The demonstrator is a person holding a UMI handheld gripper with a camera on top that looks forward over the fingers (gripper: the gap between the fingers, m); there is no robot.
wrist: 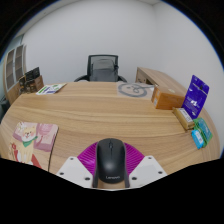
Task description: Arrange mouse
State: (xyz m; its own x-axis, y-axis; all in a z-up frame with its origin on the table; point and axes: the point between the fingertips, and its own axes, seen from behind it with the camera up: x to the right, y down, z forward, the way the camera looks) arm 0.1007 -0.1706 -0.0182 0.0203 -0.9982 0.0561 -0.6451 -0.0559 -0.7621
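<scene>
A broad wooden tabletop fills the middle of the frame, curving from the left side to the right and ending at a pale wall along the top. Behind its far edge, at upper centre, stands a black office chair with a mesh back. On the upper right of the tabletop lies a long brown cardboard box, and just beside its near end stands a purple package with white markings. Below that, at the right edge of the tabletop, lies a small teal packet. On the lower left of the frame a flat illustrated sheet in pink and cream tones lies on the tabletop. At upper left, some upright items stand against the wall, too small to tell apart, with a thin booklet lying flat near them. A round greyish object rests near the far edge, just left of the cardboard box; what it is cannot be made out.

At bottom centre sits the black mouse, resting between the magenta pads of the gripper. The jaws stand narrow, with both pads showing at the mouse's flanks and seeming to press on its sides, holding it. The white finger bodies spread out below to either side of the mouse.
</scene>
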